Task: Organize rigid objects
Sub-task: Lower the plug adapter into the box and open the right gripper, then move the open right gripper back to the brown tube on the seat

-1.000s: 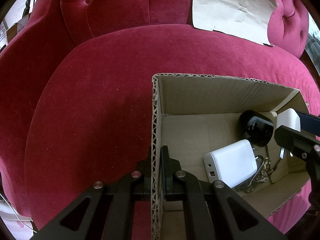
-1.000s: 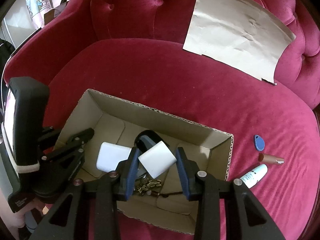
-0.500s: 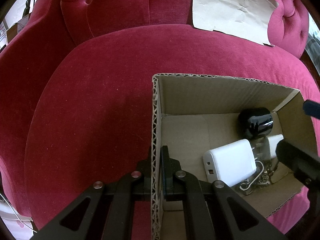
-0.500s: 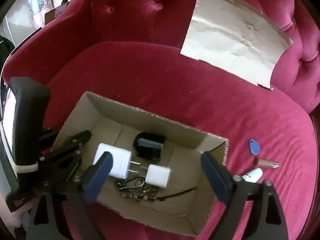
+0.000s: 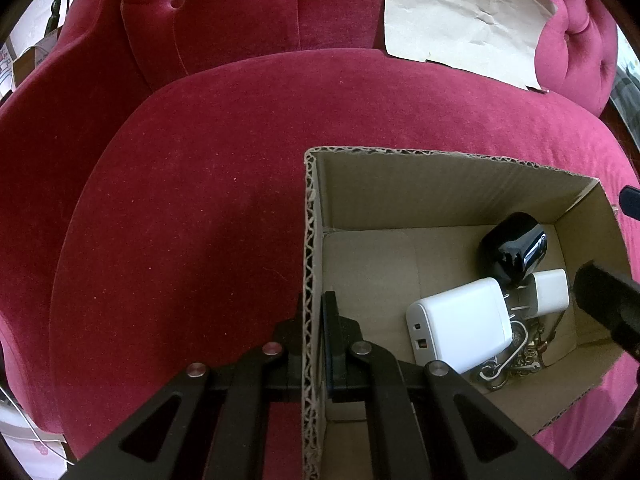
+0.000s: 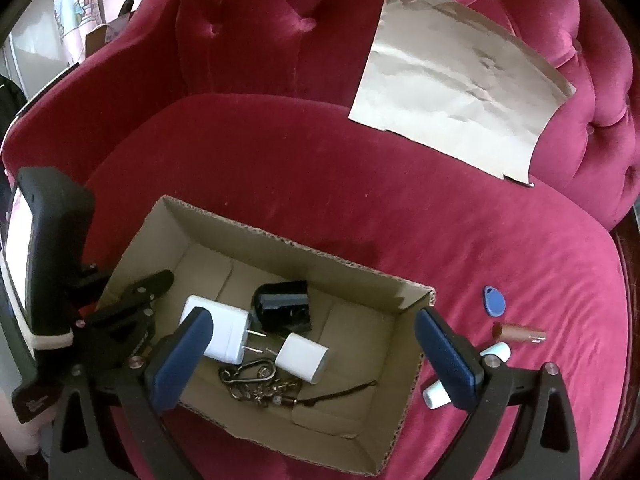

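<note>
1. The small white plug [image 6: 304, 358] lies on the box [image 6: 404, 392] floor, below and between the right claw's [image 6: 316, 354] pads, touching neither.
2. Its long axis runs level, slanting from upper left to lower right in the right view.
3. The right claw's jaws are opening, wide apart, holding nothing.
4. Beside the plug lie a big white charger [image 6: 218, 330], a black adapter [image 6: 284, 308] and keys [image 6: 256, 380].
5. The left claw [image 5: 314, 332] is clamped on the box wall.
6. The box sits on a red sofa [image 6: 320, 184]; a blue tag [image 6: 495, 301] lies beside it.
</note>
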### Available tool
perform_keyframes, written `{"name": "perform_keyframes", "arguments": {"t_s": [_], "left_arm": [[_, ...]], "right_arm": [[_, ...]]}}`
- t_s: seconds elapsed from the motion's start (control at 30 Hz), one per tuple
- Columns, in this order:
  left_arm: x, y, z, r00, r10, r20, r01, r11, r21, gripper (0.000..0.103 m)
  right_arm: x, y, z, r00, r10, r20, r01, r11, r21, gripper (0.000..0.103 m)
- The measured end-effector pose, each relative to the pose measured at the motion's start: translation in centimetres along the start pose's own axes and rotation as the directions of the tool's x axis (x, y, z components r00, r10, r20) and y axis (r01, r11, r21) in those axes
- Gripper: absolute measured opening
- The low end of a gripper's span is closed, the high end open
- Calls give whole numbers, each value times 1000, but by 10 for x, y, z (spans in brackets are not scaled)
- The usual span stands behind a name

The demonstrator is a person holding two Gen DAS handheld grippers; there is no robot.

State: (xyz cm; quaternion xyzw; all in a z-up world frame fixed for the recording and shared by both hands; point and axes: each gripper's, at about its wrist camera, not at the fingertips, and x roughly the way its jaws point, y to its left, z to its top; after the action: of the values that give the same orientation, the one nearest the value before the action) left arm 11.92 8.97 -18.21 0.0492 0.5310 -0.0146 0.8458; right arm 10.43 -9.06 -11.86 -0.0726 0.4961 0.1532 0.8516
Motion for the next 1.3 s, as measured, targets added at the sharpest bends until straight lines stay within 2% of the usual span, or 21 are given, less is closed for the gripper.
{"name": "perform_keyframes", "arguments": {"t_s": [0.43, 0.7, 1.3], "left_arm": [[0, 0, 0, 1000, 0, 0, 0, 1000, 0, 4], [0, 0, 0, 1000, 0, 0, 0, 1000, 0, 4], [2, 1, -1, 1000, -6, -1, 6, 1000, 3, 4]], "right_arm": [[-10, -17, -1, 1000, -4, 21, 4, 1000, 18, 103], [-16, -39, -1, 999, -37, 29, 35, 998, 61, 103], [-12, -118, -10, 996, -91, -15, 92, 975, 203, 103]]}}
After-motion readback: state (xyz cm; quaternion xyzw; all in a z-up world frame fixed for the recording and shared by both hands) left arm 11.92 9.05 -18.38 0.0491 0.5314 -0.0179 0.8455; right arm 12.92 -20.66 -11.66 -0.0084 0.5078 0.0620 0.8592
